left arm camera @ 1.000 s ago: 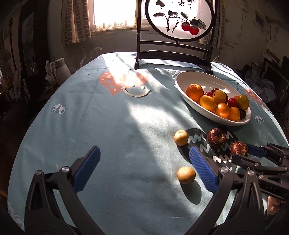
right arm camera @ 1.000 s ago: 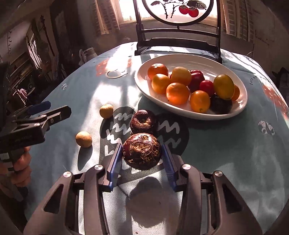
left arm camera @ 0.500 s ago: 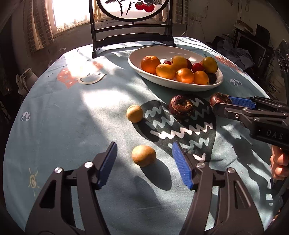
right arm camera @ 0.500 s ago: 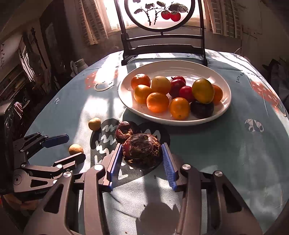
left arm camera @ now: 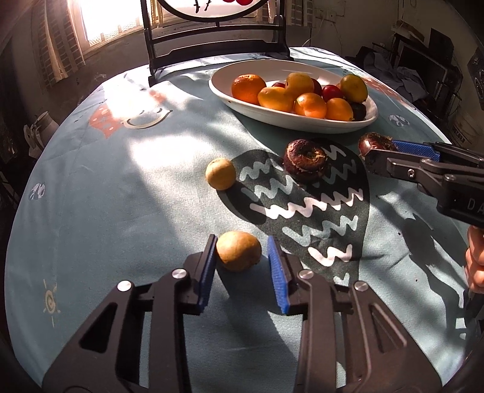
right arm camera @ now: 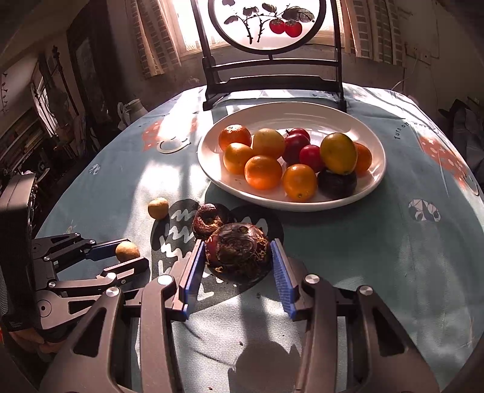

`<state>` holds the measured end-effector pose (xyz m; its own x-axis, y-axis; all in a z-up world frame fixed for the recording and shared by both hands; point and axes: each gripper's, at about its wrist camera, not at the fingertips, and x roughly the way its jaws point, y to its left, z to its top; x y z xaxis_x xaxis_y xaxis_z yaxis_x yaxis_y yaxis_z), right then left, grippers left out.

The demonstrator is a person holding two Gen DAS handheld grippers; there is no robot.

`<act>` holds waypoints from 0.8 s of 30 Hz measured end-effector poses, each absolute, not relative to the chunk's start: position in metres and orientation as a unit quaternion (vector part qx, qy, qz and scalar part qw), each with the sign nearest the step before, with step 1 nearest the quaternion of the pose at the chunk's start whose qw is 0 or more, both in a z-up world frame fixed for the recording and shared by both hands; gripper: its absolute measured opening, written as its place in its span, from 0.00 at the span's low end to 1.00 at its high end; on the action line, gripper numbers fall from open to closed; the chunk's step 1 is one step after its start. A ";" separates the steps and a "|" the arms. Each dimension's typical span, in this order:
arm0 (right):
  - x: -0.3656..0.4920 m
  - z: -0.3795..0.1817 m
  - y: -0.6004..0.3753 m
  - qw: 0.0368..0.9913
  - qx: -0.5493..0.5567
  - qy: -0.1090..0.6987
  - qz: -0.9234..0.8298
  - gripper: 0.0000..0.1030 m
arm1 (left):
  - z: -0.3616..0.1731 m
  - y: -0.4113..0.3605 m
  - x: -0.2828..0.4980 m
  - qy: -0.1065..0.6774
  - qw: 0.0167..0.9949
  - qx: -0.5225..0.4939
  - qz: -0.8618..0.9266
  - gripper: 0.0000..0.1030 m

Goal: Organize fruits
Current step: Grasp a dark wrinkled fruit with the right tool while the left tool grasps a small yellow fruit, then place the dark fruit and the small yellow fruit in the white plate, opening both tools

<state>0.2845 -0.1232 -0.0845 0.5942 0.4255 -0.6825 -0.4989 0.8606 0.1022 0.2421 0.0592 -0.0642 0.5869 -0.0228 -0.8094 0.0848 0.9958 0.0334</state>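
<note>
My left gripper point(left arm camera: 242, 266) straddles a small tan fruit point(left arm camera: 238, 254) on the tablecloth; its left pad touches the fruit, and a small gap shows on the right. It also shows in the right wrist view point(right arm camera: 127, 251). My right gripper point(right arm camera: 237, 266) is shut on a dark brown rough fruit point(right arm camera: 237, 252) and holds it above the cloth; this fruit shows at the right in the left wrist view point(left arm camera: 376, 145). A second dark fruit point(left arm camera: 305, 163) and a second tan fruit point(left arm camera: 220, 173) lie on the cloth. A white bowl point(right arm camera: 372, 181) holds several orange, yellow and red fruits.
A black stand with a round painted screen point(right arm camera: 269, 27) stands behind the bowl at the table's far edge. The round table has a light blue printed cloth point(left arm camera: 106, 196) with a dark patch under the loose fruits. Room clutter lies beyond the table.
My left gripper moved forward and narrowed around the near tan fruit. My right gripper lifted the dark fruit and carried it toward the bowl.
</note>
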 end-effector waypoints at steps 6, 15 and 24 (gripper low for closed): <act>0.285 -0.087 -0.121 0.889 -0.051 0.369 0.265 0.43 | -0.063 0.059 0.242 0.452 0.891 0.036 -0.027 0.28; 0.280 -0.072 -0.119 0.904 -0.029 0.302 0.303 0.43 | -0.043 0.064 0.232 0.415 0.909 0.007 -0.047 0.28; 0.327 -0.042 -0.147 0.953 0.061 0.203 0.217 0.43 | -0.017 0.064 0.229 0.373 0.923 -0.033 -0.083 0.28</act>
<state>0.3267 -0.1470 -0.0420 0.8234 0.4387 -0.3599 -0.3894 0.8982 0.2042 0.2292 0.0640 -0.0172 0.7076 -0.1784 -0.6838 0.1293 0.9840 -0.1229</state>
